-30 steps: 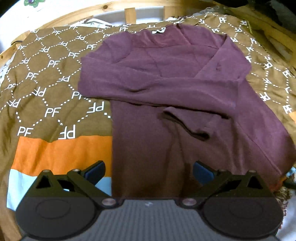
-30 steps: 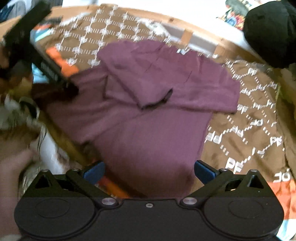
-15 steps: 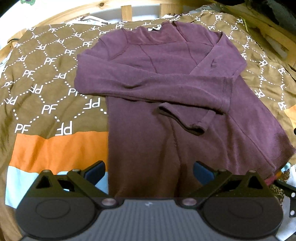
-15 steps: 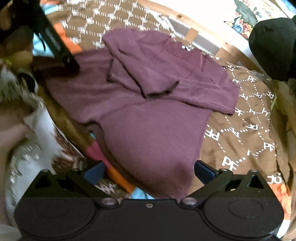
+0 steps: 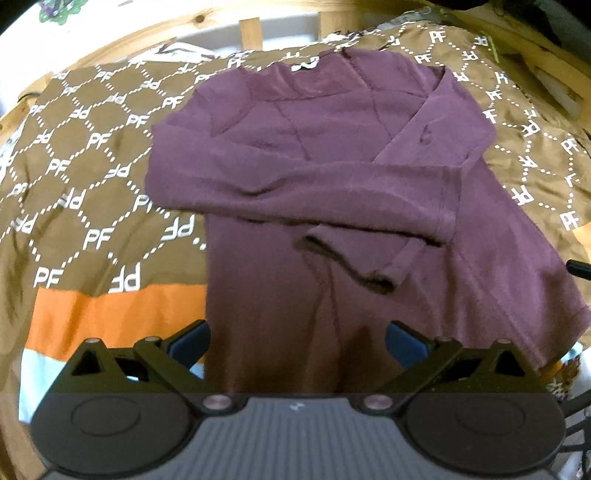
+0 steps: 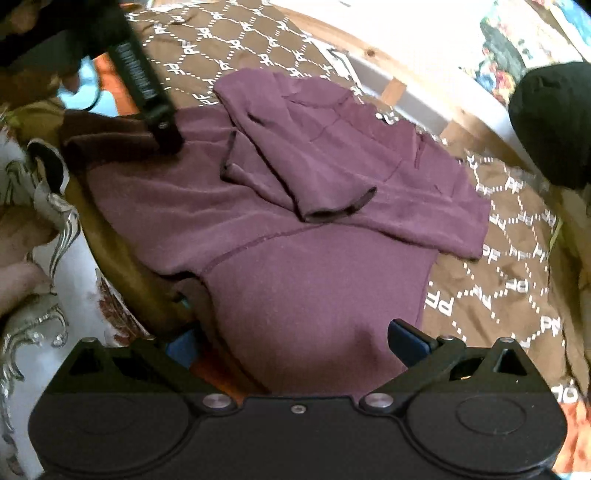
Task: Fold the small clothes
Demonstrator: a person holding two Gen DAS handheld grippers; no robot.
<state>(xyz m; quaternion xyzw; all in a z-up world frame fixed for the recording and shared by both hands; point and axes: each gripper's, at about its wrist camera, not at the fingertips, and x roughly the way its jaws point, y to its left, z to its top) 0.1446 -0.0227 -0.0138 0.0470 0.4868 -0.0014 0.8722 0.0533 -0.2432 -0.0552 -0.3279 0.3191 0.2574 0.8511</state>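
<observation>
Now we hold both the left gripper (image 5: pixel 297 341) and right gripper (image 6: pixel 295 341) spread wide over the purple top's (image 5: pixel 332 192) hem, gripping nothing.

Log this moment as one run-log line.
purple long-sleeve top: flat on PF blanket, sleeves folded in | left claw: open | right claw: open

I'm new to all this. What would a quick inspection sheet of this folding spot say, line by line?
Surface: brown blanket with white PF lettering and an orange stripe.
Job's things: purple top lying flat, both sleeves folded across its chest.
Clutter: black bundle at the far edge.
Tongs: left tongs and right tongs both open, holding nothing, hovering at the top's hem.
Cables: nothing seen.
Surroundings: wooden rail behind the blanket.
</observation>
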